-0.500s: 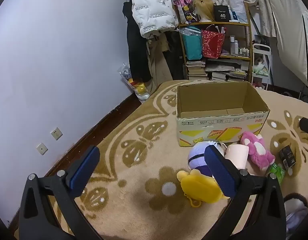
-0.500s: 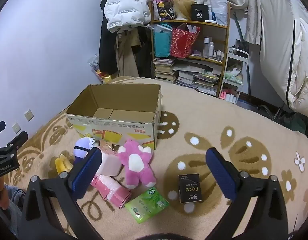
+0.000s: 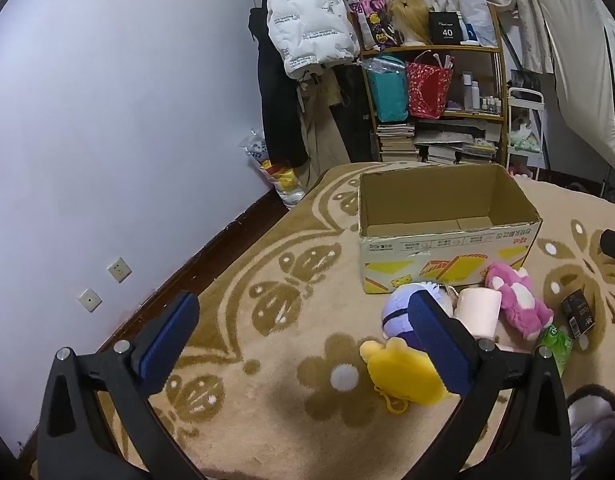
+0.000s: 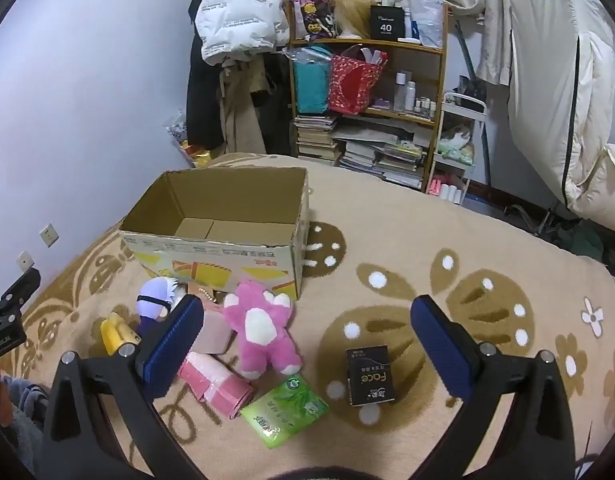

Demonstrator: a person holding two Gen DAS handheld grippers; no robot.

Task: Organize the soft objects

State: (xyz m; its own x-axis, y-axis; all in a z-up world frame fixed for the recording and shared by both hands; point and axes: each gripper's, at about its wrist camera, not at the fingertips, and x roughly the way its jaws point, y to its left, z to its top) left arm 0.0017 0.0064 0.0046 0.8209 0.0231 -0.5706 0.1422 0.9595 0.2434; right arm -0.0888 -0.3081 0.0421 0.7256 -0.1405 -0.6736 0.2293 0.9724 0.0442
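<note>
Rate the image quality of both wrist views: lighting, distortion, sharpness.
Left wrist view: dim, cool indoor light, strong fisheye bend with black corners; the box and yellow plush are sharp, with a soft shadow on the rug between the tongs. Right wrist view: same curvature and flat light; the pink plush is crisp, no glare, and the shelf looks slightly soft.

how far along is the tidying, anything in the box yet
Nothing done: the box shows only its bare bottom. Nothing in hand: left gripper and right gripper are open. Left to do: pink plush, purple plush and yellow plush lie on the rug.
</note>
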